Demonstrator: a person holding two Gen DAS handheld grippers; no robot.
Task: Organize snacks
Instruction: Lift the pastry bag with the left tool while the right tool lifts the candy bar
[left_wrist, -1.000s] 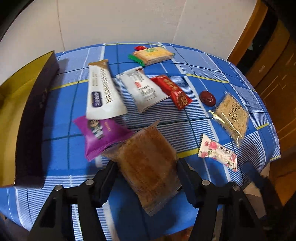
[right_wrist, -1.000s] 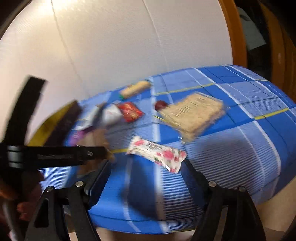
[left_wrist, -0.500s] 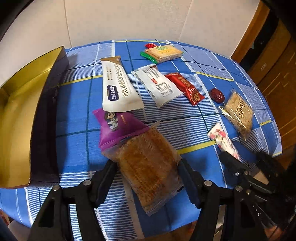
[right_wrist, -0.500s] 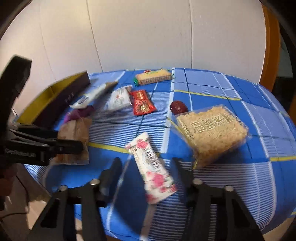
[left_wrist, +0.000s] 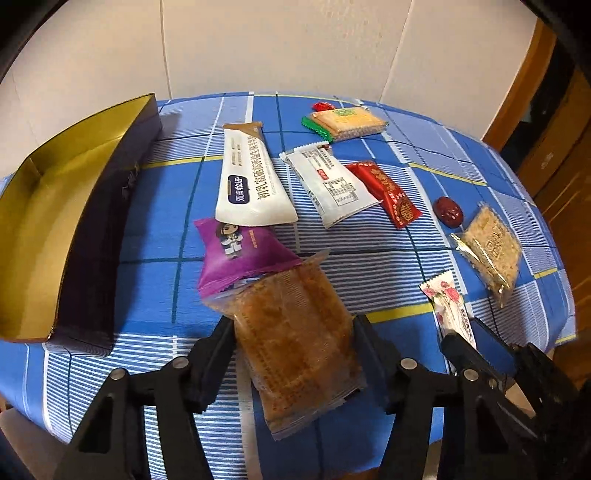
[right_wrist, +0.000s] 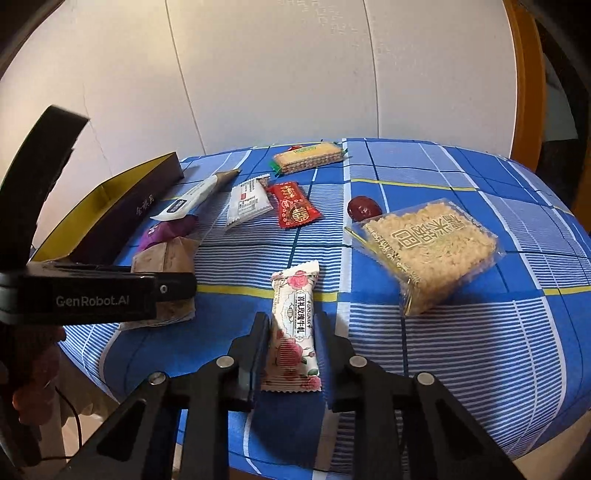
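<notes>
Lying near the front edge of a round table under a blue checked cloth, the rose-printed candy bar is pinched between the narrow jaws of the right gripper, whose pads press on both long sides of the wrapper. Left of it, the left gripper straddles a brown cake in a clear wrapper; its jaws are closing, and the pads sit right at the packet's sides. A purple packet lies partly under the cake's far end, with a long white bar overlapping it from behind. Farther back lie a white sachet, a red packet and a green-ended cracker pack. A red date sits just beside a rice-crisp block in clear film on the right. Along the table's left side stands an open dark box with a gold lining, holding no snacks where its inside shows.
</notes>
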